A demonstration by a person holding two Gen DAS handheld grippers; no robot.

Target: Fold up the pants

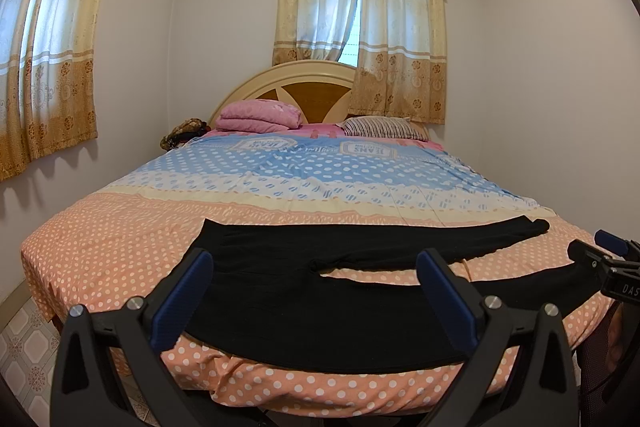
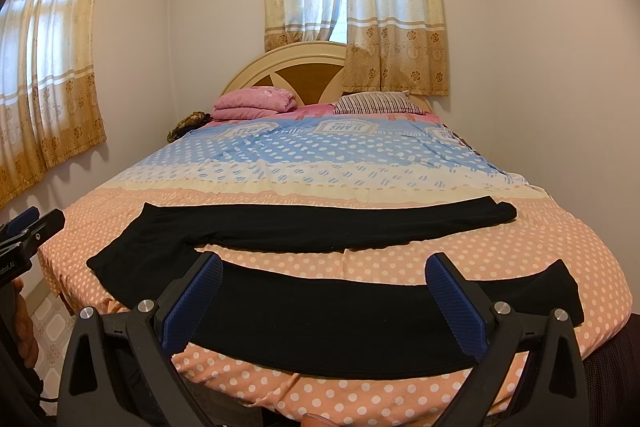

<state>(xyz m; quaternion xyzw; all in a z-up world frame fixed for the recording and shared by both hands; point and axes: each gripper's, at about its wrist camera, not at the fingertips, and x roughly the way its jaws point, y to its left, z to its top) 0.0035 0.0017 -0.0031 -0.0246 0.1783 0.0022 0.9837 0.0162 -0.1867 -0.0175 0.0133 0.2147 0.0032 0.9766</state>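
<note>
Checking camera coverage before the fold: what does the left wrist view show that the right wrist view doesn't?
Left wrist only: the right gripper at the frame's right edge, and the waist end near its own open jaws. Right wrist only: the left gripper at the left edge, and the near leg's hem. Both: black pants spread flat across the polka-dot bed.

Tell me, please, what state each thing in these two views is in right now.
Pants: spread flat across the foot of the bed, legs apart, unfolded.
Left gripper: jaws open, holding nothing.
Right gripper: jaws open, holding nothing.
Curtains: drawn, with a narrow gap.
Pink blanket: folded, by the headboard.
Striped pillow: lying flat.
</note>
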